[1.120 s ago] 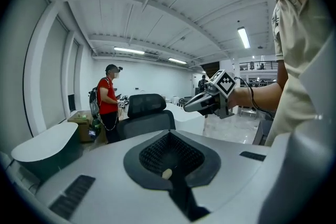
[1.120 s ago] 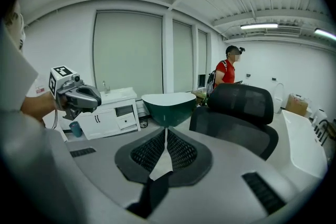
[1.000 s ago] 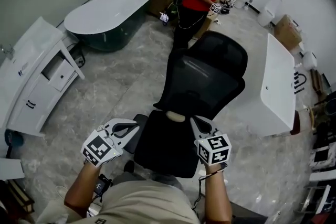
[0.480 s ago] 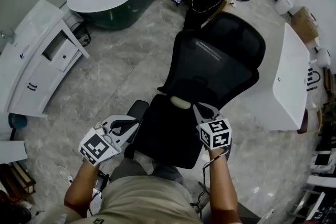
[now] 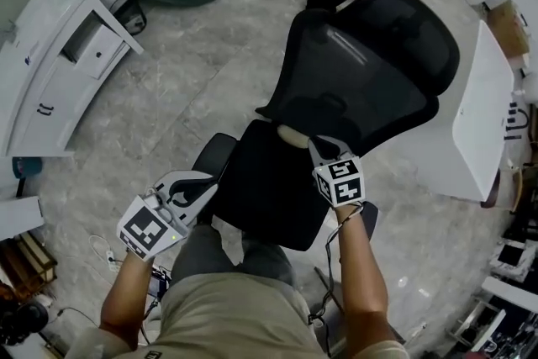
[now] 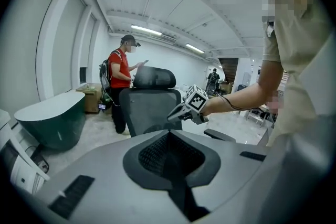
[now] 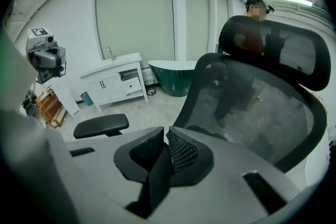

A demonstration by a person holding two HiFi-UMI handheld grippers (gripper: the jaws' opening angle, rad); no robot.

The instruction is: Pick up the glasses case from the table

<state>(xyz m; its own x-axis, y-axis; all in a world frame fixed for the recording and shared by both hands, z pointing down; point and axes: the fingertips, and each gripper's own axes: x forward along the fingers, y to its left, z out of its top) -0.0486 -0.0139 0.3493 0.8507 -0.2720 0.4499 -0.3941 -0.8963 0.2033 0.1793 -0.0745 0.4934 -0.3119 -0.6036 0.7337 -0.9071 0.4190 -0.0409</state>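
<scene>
Left gripper (image 5: 202, 183), right gripper (image 5: 318, 149): jaws together, empty, low beside chair (image 5: 370, 71). No case visible; probably not started.

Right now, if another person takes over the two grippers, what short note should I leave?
Left gripper: shut, empty, near the left edge of the office chair seat.
Right gripper: shut, empty, over the back of the seat.
Glasses case: not certain. A pale oval thing lies where seat meets backrest, close beside the right gripper's tips; it may be the case.
Done: nothing picked up.
Left: confirm the case, open a gripper, grasp it, lift.
</scene>
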